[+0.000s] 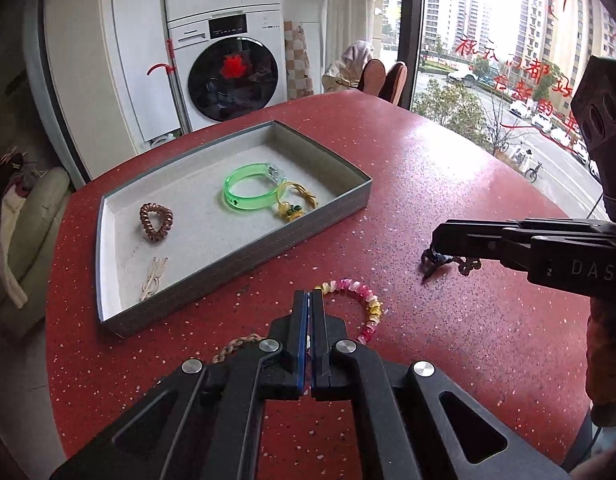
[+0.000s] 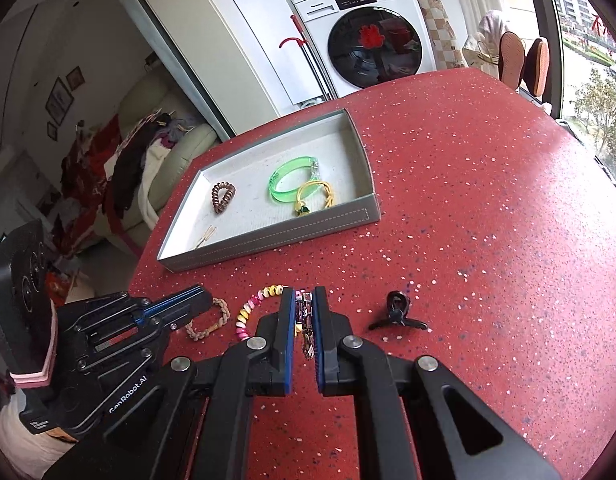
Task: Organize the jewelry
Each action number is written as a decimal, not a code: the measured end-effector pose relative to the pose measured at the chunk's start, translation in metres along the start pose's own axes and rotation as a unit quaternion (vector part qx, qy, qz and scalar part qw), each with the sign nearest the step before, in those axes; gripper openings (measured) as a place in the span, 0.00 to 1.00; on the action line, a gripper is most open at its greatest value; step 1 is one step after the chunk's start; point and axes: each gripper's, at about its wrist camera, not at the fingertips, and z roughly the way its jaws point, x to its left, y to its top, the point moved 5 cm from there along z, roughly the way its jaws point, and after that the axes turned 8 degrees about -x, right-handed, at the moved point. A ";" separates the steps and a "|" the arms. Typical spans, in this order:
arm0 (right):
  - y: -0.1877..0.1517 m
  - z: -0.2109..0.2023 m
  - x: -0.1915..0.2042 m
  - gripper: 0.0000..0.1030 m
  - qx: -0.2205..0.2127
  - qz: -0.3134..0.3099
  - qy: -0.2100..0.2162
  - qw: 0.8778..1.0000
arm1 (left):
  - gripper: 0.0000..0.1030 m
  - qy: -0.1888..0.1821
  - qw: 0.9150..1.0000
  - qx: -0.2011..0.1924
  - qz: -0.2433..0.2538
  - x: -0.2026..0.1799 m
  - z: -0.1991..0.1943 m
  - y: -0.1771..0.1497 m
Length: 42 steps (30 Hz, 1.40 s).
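In the upper left of both views, the shallow grey tray [image 1: 340, 204] on the red speckled desk [image 1: 448, 168] already holds four pieces, including a green plastic bangle [image 1: 247, 192]. Left out: the pink-and-yellow bead bracelet [image 2: 253, 308], braided cord bracelet [image 2: 211, 320], black claw clip [image 2: 398, 312]. The left tongs [image 1: 310, 300] appear pressed together, empty; the right tongs [image 2: 303, 304] pinch a dark chain piece [image 2: 306, 320].
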 end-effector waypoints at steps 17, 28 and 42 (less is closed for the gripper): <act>-0.005 -0.021 -0.029 0.08 -0.018 0.035 0.000 0.999 | 1.00 0.000 0.995 0.014 0.100 -0.045 0.033 -0.012; -0.004 -0.026 -0.031 0.08 -0.024 0.036 0.000 0.999 | 0.43 -0.076 0.991 0.084 0.076 -0.048 0.092 -0.036; 0.036 -0.008 -0.005 0.08 -0.022 0.004 0.019 1.000 | 0.27 -0.083 0.996 0.007 0.007 -0.024 0.067 0.006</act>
